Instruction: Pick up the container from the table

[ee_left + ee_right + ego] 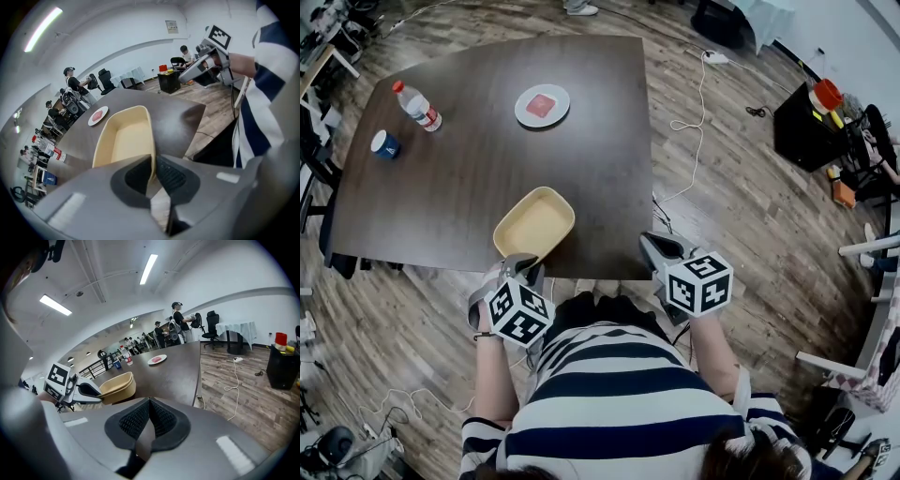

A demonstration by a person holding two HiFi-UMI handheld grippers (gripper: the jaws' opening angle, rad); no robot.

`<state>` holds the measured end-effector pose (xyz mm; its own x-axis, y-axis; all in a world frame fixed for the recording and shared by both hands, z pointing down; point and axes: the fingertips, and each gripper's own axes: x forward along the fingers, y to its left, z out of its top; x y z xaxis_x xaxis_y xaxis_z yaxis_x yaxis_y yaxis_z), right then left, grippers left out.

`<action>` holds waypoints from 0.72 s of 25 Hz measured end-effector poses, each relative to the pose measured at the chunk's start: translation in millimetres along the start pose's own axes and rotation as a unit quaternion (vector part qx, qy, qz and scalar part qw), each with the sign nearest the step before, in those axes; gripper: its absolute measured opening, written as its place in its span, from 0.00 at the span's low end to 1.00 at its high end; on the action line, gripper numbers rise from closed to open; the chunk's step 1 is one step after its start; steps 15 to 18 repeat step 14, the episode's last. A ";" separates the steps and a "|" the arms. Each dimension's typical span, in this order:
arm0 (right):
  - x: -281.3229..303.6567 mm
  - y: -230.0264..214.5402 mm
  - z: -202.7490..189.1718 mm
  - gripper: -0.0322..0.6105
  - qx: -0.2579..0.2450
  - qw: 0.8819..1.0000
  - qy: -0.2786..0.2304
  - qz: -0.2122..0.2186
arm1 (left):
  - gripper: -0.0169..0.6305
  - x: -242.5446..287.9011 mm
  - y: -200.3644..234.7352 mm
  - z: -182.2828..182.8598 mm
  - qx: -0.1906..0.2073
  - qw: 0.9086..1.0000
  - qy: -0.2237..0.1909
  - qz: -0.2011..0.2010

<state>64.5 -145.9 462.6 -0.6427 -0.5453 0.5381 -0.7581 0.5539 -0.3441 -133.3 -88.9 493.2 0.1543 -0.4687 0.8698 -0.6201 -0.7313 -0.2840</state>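
A cream rectangular container sits at the near edge of the dark table, tilted slightly. My left gripper is shut on the container's near rim, the thin wall pinched between its pads. My right gripper hangs to the right of the container, off the table's near right corner, shut with nothing between its jaws. In the right gripper view the left gripper shows holding the container's end.
Farther back on the table are a white plate with a red item, a water bottle and a blue cup. A white cable runs across the wood floor on the right. People and chairs stand far behind.
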 end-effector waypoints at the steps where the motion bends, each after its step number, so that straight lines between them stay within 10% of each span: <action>1: 0.8 0.6 0.6 0.04 0.001 1.000 -0.002 0.000 | 0.03 0.4 1.5 -1.3 -0.001 1.000 0.001 0.002; 18: 4.0 6.9 -0.1 0.04 0.003 1.000 -0.012 0.000 | 0.03 2.8 12.4 8.2 0.001 1.000 -0.014 0.013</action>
